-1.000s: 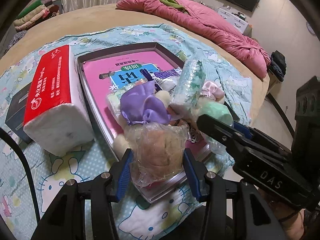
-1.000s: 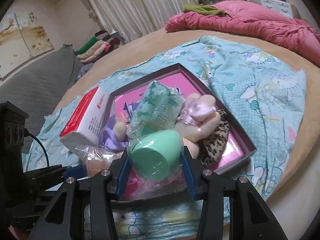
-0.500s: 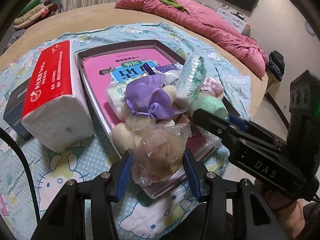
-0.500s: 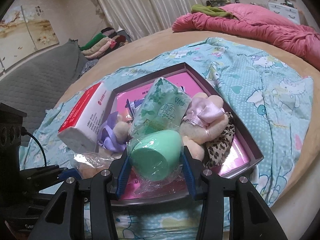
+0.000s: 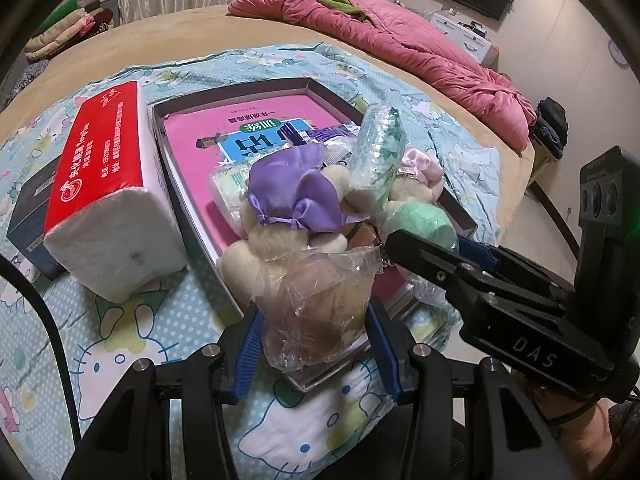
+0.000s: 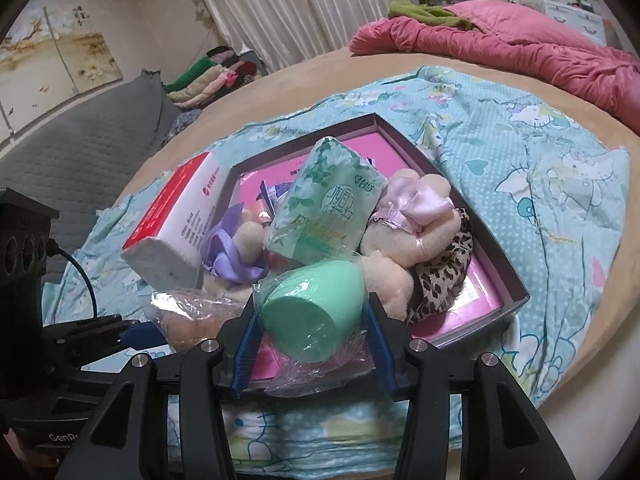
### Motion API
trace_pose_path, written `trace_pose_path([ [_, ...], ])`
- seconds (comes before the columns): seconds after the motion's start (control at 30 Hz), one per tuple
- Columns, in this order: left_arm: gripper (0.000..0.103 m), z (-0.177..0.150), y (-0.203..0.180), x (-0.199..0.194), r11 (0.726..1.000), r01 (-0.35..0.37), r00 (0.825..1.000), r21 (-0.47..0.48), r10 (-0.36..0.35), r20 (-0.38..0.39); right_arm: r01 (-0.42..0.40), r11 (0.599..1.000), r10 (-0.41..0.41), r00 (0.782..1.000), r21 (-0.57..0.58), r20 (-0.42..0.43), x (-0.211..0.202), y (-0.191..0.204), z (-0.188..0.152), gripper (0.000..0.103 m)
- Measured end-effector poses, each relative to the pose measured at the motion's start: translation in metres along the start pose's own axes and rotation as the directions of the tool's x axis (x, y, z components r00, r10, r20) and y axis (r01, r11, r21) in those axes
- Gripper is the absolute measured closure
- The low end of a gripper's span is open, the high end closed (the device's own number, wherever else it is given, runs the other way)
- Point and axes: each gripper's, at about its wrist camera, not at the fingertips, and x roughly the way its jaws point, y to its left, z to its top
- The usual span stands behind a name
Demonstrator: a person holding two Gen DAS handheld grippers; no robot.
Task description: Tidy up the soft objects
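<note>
Bed (image 6: 320, 68) under cartoon sheet (image 6: 520, 160); left tongs (image 5: 316, 316) clamp beige sponge (image 5: 320, 300), right tongs (image 6: 312, 320) opening around green sponge (image 6: 312, 312).

L gripper (image 5: 314, 334) clamps bagged tan sponge (image 5: 320, 304) at tray (image 5: 192, 184) edge; R gripper (image 5: 448, 248) on green sponge (image 5: 424, 220).

The egg-shaped sponge (image 6: 310, 314) is mint green inside clear wrap, and the tissue pack (image 6: 328, 208) is green with leaves. One bow (image 5: 296, 196) is purple, the blanket (image 6: 540, 184) is blue with cartoon cats, and the quilt (image 5: 408, 44) is pink.
</note>
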Motion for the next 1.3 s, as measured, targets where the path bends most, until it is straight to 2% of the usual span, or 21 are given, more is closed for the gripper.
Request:
trace_pose_path([
  [0.27, 0.053, -0.003, -0.012, 0.001, 0.998, -0.049, 0.999, 0.049, 0.049, -0.004, 0.006, 1.0, -0.006, 1.0, 0.005, 0.006, -0.003, 0.0, 0.001, 0.05],
  [0.5, 0.052, -0.004, -0.011, -0.001, 0.998, -0.041, 0.999, 0.044, 0.041, -0.008, 0.016, 1.0, -0.016, 1.0, 0.007, 0.018, -0.006, 0.002, 0.002, 0.043],
  [0.6, 0.046, -0.003, -0.011, -0.004, 0.999, -0.025, 1.0, 0.038, 0.025, -0.004, 0.02, 1.0, -0.02, 1.0, 0.004, 0.022, -0.007, 0.003, 0.003, 0.043],
  [0.63, 0.039, -0.003, -0.01, -0.004, 0.999, -0.032, 0.999, 0.037, 0.033, -0.002, 0.02, 1.0, -0.02, 1.0, 0.004, 0.023, -0.008, 0.003, 0.003, 0.043],
  [0.67, 0.037, -0.003, -0.009, -0.005, 0.998, -0.043, 0.999, 0.036, 0.043, -0.002, 0.023, 1.0, -0.024, 0.999, 0.005, 0.027, -0.009, 0.003, 0.003, 0.043],
  [0.97, 0.037, -0.004, 0.0, -0.006, 0.999, -0.044, 0.999, 0.012, 0.044, -0.007, 0.018, 1.0, -0.019, 0.997, 0.007, 0.079, -0.024, 0.008, 0.009, 0.037],
  [1.3, 0.036, -0.004, 0.002, -0.011, 0.999, -0.042, 0.999, 0.009, 0.042, -0.003, 0.058, 0.998, -0.062, 0.993, 0.038, 0.097, -0.03, 0.003, 0.012, 0.032],
])
